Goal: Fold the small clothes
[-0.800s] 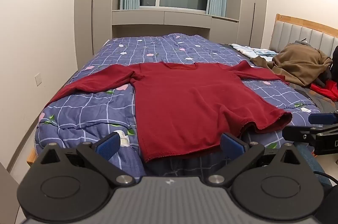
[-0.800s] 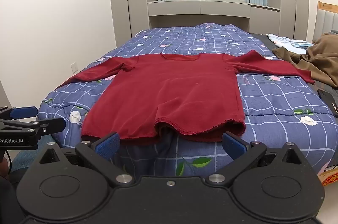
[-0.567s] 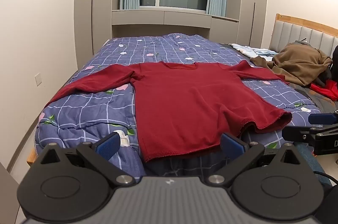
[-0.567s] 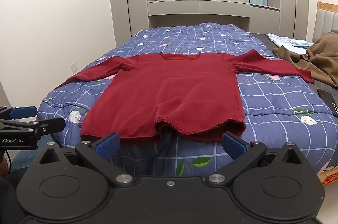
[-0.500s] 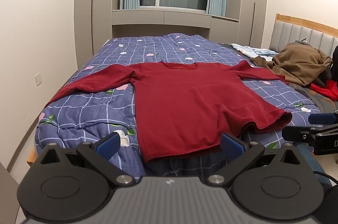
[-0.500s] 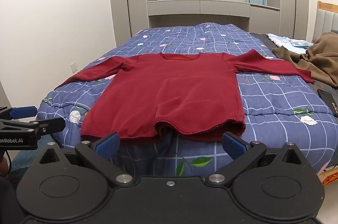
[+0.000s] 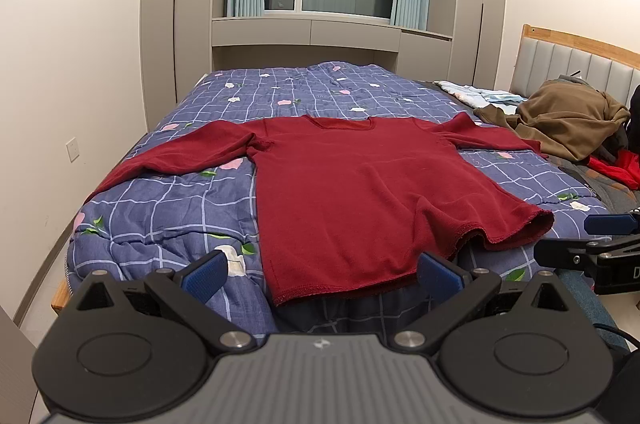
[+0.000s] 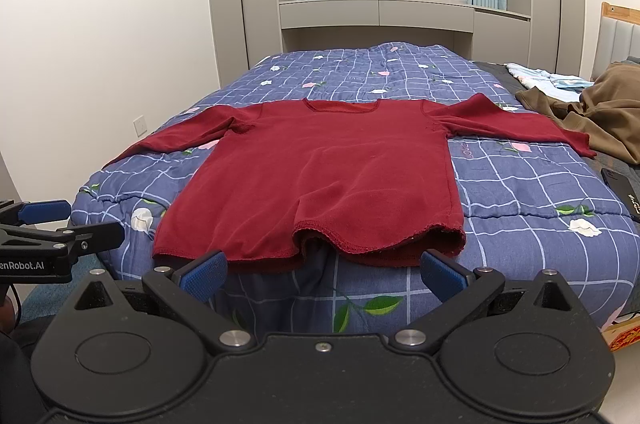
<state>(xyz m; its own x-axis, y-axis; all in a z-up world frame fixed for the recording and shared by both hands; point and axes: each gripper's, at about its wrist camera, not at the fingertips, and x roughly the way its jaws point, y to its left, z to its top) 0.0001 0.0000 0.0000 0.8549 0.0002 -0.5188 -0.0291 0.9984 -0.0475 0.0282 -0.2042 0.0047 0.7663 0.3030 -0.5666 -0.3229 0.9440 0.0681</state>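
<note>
— Bedroom walls and a dark window close the far end; nearer, what lies on the bed [image 7: 168, 220]?

— One red sweater [image 7: 360, 184], flat on the checked quilt, neckline toward the window, hem at the near edge of the bed, even drooping a little over it. Its long axis runs from the near edge straight toward the far one; the sleeves stretch out toward the left and right edges.

— And the claws?

— Both spread wide with nothing between the blue pads. The left gripper [image 7: 320, 272] hangs off the near edge, facing the hem's left corner. The right gripper [image 8: 322, 274] hangs beside it, facing the hem's right half, where the cloth buckles into a raised fold.

— Touching anything?

— No, both stand clear of the cloth, just short of the hem.

— Which takes which side?

— My judgement: each is nearer its own corner, so the left suits the left sleeve or hem corner, the right the other. A brown garment [image 8: 612, 112] heaped at the right edge sits close to the right cuff; that side needs care.
</note>
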